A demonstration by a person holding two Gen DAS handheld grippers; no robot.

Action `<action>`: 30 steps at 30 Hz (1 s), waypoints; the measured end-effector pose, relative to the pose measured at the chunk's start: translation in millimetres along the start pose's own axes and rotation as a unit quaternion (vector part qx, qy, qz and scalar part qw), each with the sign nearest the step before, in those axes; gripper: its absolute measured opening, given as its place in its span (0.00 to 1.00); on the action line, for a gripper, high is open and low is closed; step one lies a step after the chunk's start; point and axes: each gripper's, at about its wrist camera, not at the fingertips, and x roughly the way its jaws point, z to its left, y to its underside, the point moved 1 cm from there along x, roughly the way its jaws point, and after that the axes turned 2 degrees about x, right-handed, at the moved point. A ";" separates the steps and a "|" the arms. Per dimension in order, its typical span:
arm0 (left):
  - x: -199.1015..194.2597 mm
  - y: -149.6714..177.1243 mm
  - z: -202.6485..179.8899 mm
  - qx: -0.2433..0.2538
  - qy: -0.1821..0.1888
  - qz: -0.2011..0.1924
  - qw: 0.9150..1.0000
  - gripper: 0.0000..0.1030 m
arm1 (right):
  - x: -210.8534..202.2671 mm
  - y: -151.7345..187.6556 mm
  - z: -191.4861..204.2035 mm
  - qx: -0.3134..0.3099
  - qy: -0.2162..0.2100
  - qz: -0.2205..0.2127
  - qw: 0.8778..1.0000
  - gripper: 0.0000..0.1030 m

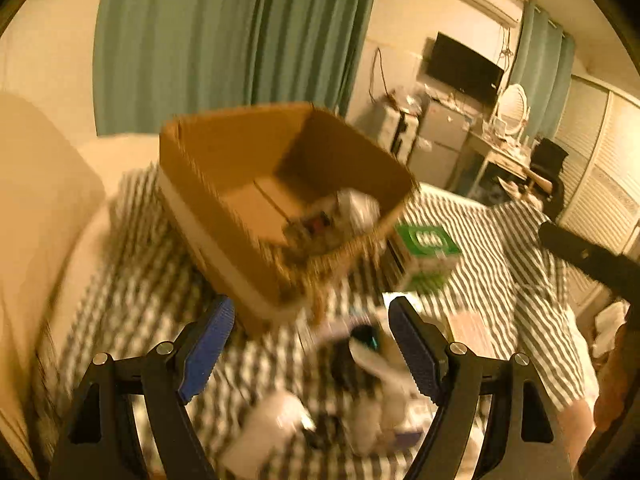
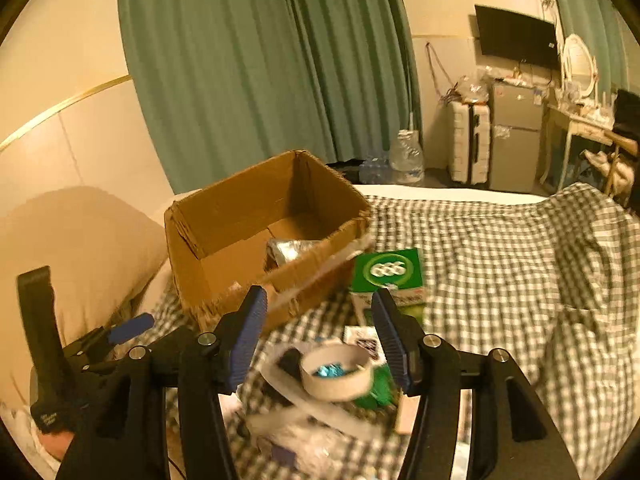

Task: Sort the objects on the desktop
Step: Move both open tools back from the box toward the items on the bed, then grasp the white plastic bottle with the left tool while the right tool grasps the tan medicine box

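Seemingly between picks, we hold both grippers, left [image 1: 310, 344] and right [image 2: 318, 334], wide open and empty over clutter beside the box [image 2: 256, 236]; next, close on the tape roll [image 2: 336, 372].

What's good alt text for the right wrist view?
The right gripper hangs open above a roll of tape among clutter on a checked bedspread. Behind stands an open cardboard box, with a green carton beside it.
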 end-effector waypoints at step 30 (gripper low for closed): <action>54.6 87.3 -57.6 0.082 0.005 0.032 0.996 0.80 | 50.2 100.6 -94.5 0.082 0.065 0.117 0.988 0.53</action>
